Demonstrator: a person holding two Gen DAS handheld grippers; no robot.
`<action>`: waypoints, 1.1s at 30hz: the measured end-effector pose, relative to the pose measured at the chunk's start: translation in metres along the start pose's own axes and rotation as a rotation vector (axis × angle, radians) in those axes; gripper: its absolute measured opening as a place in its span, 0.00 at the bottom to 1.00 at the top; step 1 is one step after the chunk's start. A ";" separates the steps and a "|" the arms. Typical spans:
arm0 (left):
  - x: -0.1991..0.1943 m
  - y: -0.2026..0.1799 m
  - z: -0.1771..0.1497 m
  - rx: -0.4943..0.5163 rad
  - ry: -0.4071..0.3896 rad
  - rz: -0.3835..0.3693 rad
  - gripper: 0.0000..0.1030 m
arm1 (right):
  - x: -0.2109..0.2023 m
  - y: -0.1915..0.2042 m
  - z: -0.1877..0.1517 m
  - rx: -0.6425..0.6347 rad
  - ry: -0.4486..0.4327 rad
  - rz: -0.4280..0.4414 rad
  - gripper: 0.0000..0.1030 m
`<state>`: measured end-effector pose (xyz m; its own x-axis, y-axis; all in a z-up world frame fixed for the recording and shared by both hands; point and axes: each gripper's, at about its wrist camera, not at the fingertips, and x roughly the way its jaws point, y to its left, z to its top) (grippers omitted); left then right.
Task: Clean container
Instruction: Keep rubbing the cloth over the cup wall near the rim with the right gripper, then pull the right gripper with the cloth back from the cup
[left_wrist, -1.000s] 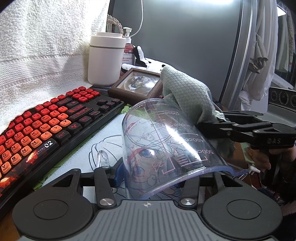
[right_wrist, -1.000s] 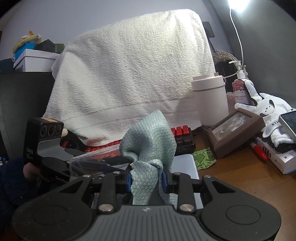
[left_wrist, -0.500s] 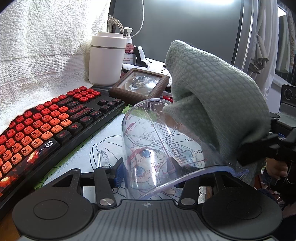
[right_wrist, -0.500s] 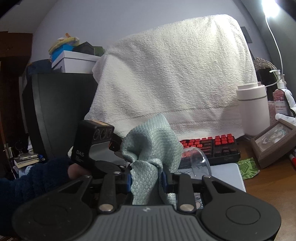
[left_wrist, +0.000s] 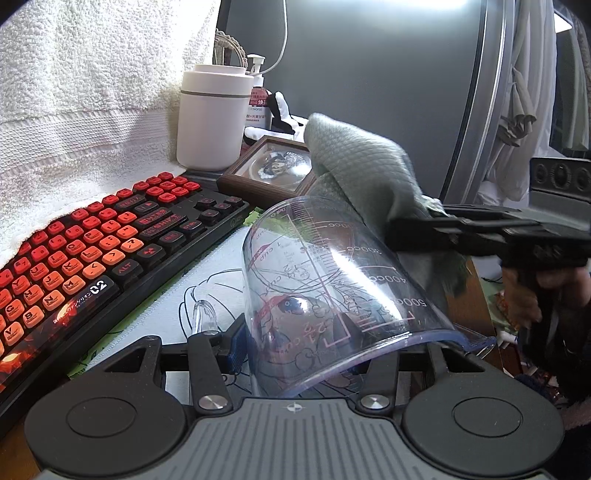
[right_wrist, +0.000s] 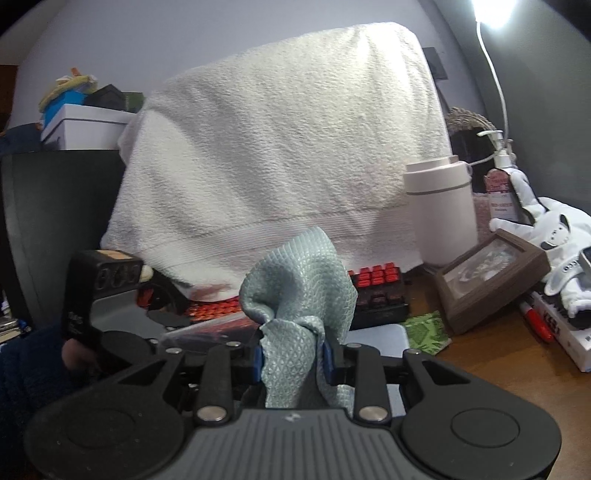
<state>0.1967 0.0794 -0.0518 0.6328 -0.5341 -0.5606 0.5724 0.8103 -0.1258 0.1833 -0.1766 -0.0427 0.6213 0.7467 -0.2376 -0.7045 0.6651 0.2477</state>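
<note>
A clear plastic measuring cup with printed scale marks lies tilted on its side, rim toward the left wrist camera. My left gripper is shut on its wall near the rim. The cup's handle points left. My right gripper reaches in from the right, shut on a grey-green waffle cloth. The cloth rests against the cup's outer upper right side, near its base. In the right wrist view the cloth bunches up between the blue pads of my right gripper, and the cup shows dimly behind them.
A red and black keyboard lies left of the cup on a printed desk mat. Behind stand a white towel draped over something tall, a white canister, a pump bottle and a wooden frame. A plush toy and red marker lie right.
The right gripper swung the cloth up and toward the cup's rim half a second ago, then back to the cup's far right side. The left gripper and cup stayed put.
</note>
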 end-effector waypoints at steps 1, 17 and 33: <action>0.000 0.000 0.000 0.000 0.000 0.000 0.47 | -0.002 -0.004 0.001 0.012 0.000 -0.014 0.27; 0.002 0.001 0.001 0.002 0.000 0.000 0.47 | -0.018 -0.004 -0.028 -0.053 0.138 -0.139 0.30; 0.002 0.002 0.001 0.003 0.000 0.001 0.47 | -0.049 0.002 -0.007 -0.178 0.131 -0.021 0.76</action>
<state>0.1994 0.0792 -0.0529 0.6335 -0.5332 -0.5607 0.5731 0.8102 -0.1230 0.1489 -0.2116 -0.0374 0.5946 0.7172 -0.3633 -0.7488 0.6586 0.0744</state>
